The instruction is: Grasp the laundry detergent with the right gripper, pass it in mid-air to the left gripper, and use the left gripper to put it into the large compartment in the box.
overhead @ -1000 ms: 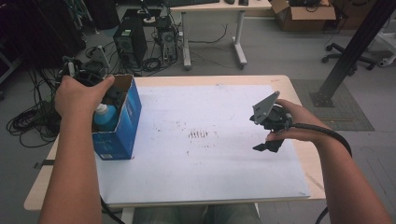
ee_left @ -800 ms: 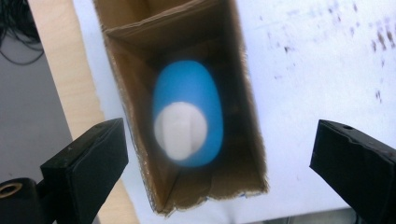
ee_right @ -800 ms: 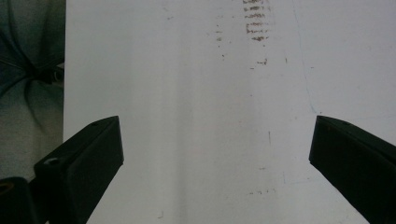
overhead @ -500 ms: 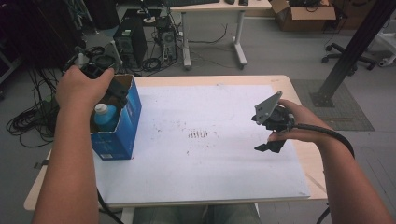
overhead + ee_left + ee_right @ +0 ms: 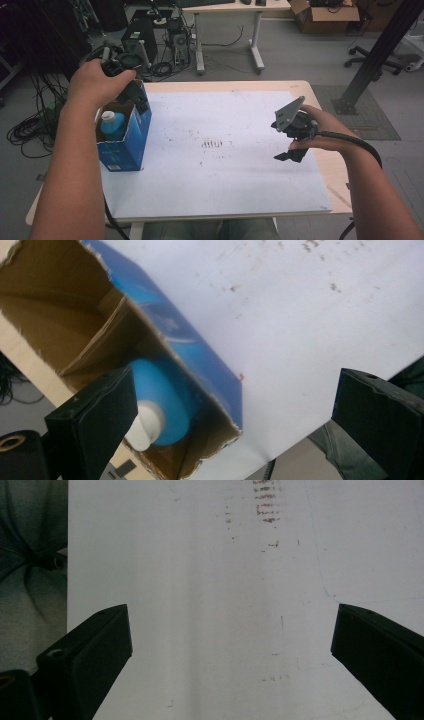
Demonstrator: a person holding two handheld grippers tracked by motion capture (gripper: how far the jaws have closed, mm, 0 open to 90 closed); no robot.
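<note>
The left gripper (image 5: 131, 90) hovers above the far end of an open blue carton (image 5: 122, 135), which stands upright on the white sheet (image 5: 225, 165) at about nine o'clock from the middle of the table (image 5: 320, 100). In the left gripper view its jaws stand wide apart with nothing between them, one jaw hanging over the carton's opening and the other out over the bare sheet. Inside the carton sits a light blue bottle (image 5: 160, 395) with a white cap (image 5: 145, 422), upright in the near compartment, with a brown cardboard divider (image 5: 112, 335) setting it off from the compartment beyond. The carton's torn top edge shows raw brown card. The right gripper (image 5: 290, 150) hangs above the sheet at about three o'clock, well apart from the carton, its grey three-cornered plate (image 5: 286, 115) tilted up and its cable (image 5: 350, 142) trailing back along the forearm. In the right gripper view its jaws are likewise spread wide and hold nothing, with only the stained sheet below them. A patch of dark smudges (image 5: 215, 145) marks the sheet near its middle, between the two grippers
</note>
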